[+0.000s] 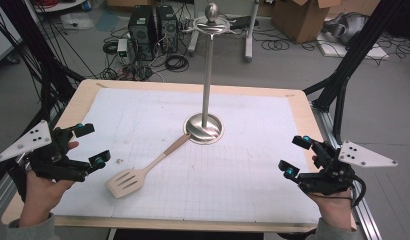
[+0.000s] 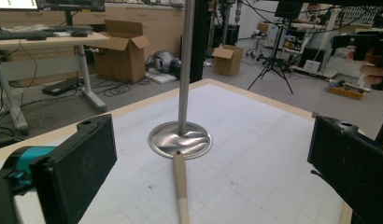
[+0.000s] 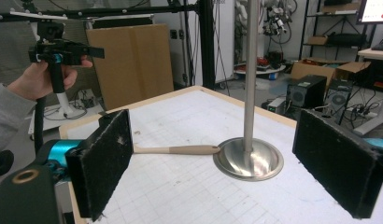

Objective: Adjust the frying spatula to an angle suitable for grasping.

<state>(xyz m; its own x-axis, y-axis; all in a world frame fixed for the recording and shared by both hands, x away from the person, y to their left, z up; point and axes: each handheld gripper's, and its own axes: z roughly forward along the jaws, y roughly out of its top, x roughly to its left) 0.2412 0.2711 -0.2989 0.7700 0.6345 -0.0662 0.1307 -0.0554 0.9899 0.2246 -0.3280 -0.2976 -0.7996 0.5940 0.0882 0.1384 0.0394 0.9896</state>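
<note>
A wooden slotted spatula [image 1: 143,171] lies flat on the white gridded mat, its handle tip touching the round base of a tall metal stand [image 1: 205,127]. My left gripper [image 1: 93,146] hovers at the table's left edge, open and empty, with its jaws facing the stand. My right gripper [image 1: 297,156] hovers at the right edge, also open and empty. Between the left gripper's jaws I see the stand's base [image 2: 180,139] and the spatula handle [image 2: 181,191]. The right gripper view shows the handle [image 3: 175,150] and the stand [image 3: 248,158] between its wide jaws.
A white gridded mat [image 1: 243,165] covers the wooden table. Behind the table are computer towers [image 1: 152,25], cables and cardboard boxes [image 1: 303,17] on the floor. Black frame posts stand at both sides. The stand's pole [image 1: 208,65] rises high with a knob on top.
</note>
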